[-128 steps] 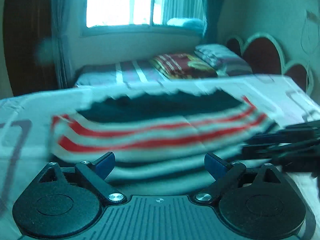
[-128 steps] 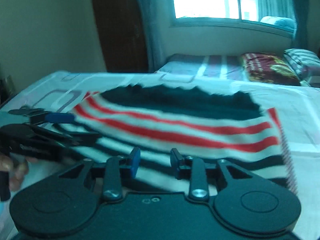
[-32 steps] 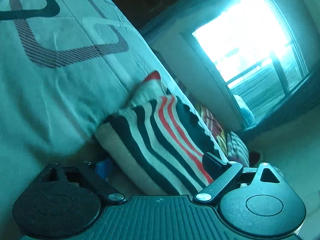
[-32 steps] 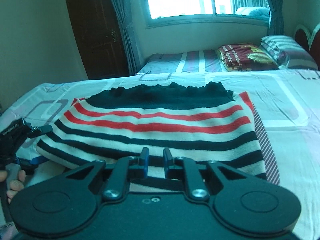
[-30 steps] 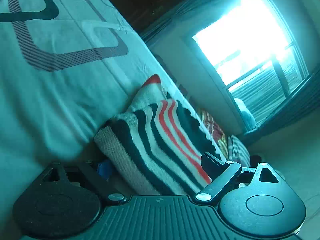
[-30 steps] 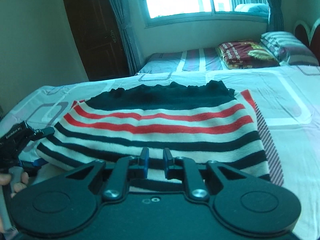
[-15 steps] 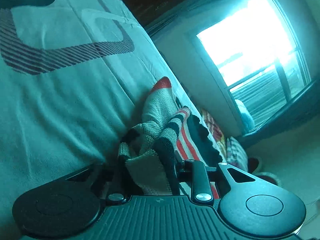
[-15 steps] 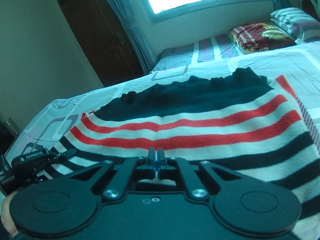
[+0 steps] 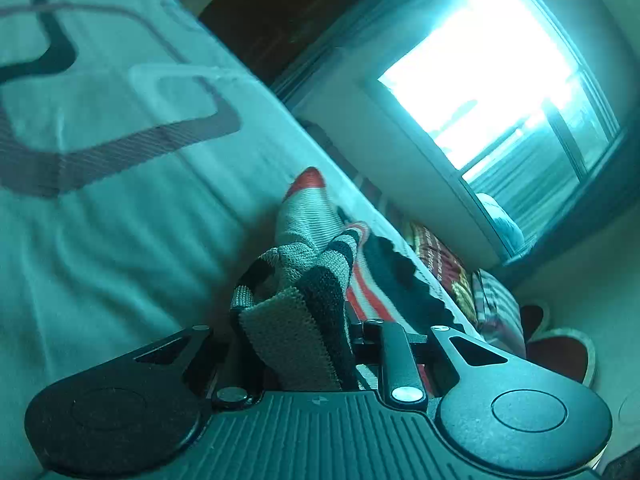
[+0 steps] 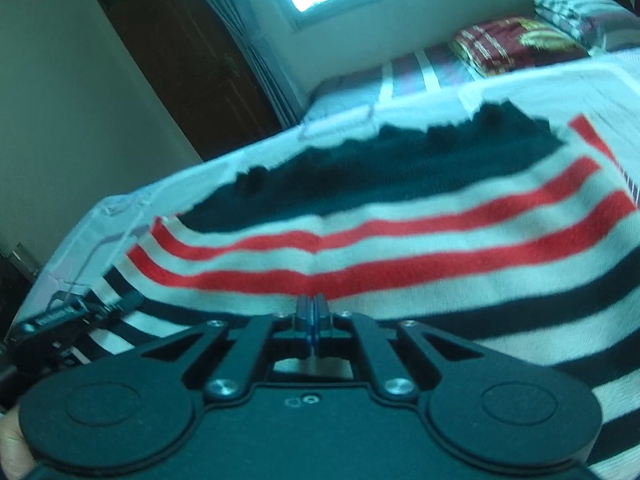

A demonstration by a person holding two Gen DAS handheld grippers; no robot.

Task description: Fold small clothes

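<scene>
I have the striped sweater (image 10: 400,248) lying across the bed (image 9: 120,200), its black band toward the far side and the red stripes in the middle, still spread nearly flat. My left gripper (image 9: 304,336) has just been closing and now pinches a bunched corner of the knit between its jaws, the cloth standing up in a thick wad there. My right gripper (image 10: 310,318) has its jaws pressed fully together at the near hem; cloth seems to be caught between them, though the pads hide the contact, so I judge rather than see that grip. In the right wrist view my left gripper sits at the sweater's left edge. So the grasp for a fold looks made, but no fold is laid over yet; carrying the near edge across and smoothing remain
</scene>
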